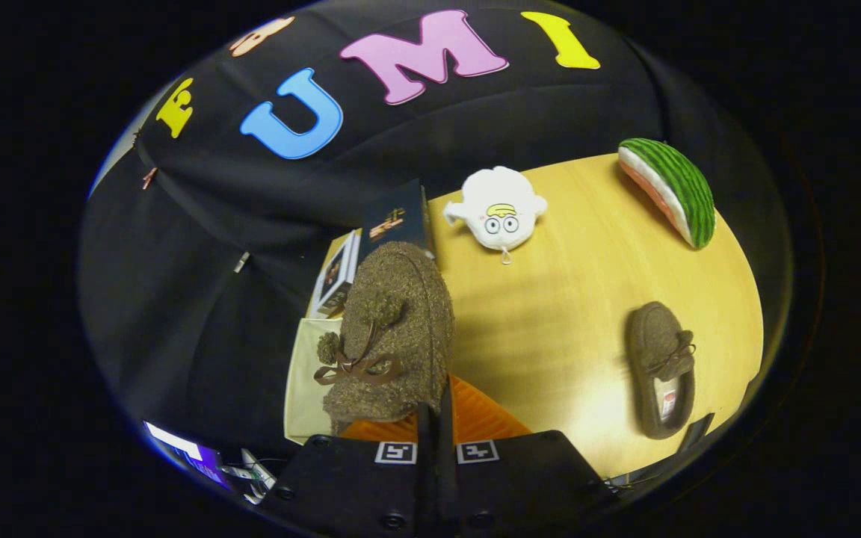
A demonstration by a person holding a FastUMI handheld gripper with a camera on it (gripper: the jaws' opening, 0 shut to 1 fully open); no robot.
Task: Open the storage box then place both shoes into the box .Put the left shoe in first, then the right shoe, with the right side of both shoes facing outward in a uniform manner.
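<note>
Where gripper (436, 418) fingers pinch, brown shoe (393, 329) hangs.

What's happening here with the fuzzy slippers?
A hand-held gripper has its fingers closed on a fuzzy brown slipper with a bow and pompom, holding it over a cream storage box at the wooden table's edge. The second brown slipper lies on the table, beyond a white plush toy and a watermelon-slice plush.
</note>
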